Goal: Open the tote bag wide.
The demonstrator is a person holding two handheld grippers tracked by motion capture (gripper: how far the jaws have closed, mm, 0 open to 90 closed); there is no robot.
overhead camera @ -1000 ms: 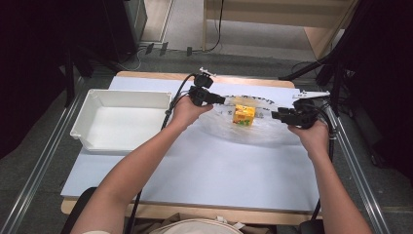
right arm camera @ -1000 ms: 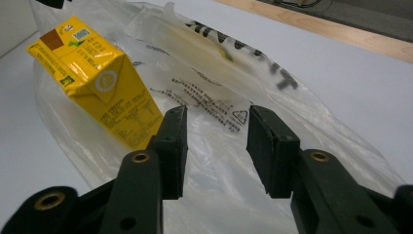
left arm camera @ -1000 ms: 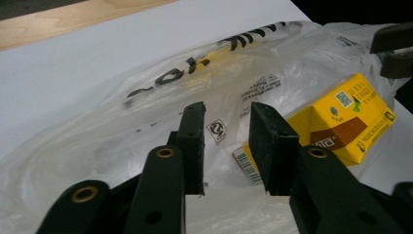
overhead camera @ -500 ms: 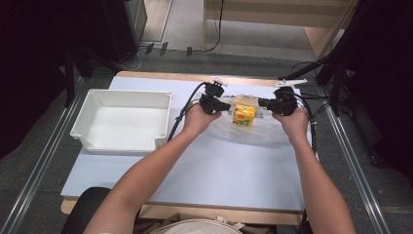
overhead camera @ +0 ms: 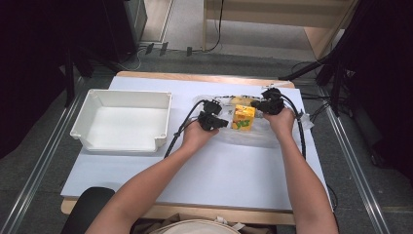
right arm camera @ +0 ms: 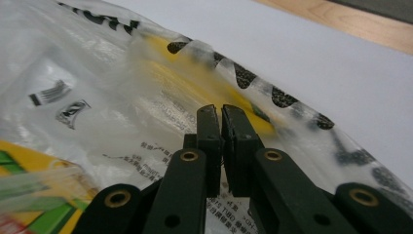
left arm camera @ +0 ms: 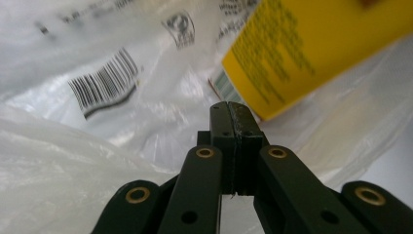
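Both grippers sit low on a clear plastic bag (overhead camera: 253, 134) spread flat on the counter (overhead camera: 219, 170). Its long axis runs left to right, right of the white bin (overhead camera: 124, 122). A yellow juice carton (overhead camera: 243, 118) stands upright about the bag's middle, between the two hands.

At the bag's left part, the left gripper (overhead camera: 221, 125) has its jaws pressed fully together; its own view shows the closed tips (left arm camera: 233, 109) against crinkled film, with a barcode printed to the left and the carton's yellow side looming tilted just beyond. Whether film is actually pinched between the pads, I cannot tell.

On the far right side of the carton, the right gripper (overhead camera: 258, 104) has its jaws (right arm camera: 221, 114) all but shut, with a hairline gap left between them, resting on the film near a black-patterned edge strip (right arm camera: 292, 102).

Print on the bag is too blurred to read, and the hands hide parts of the bag's edges.
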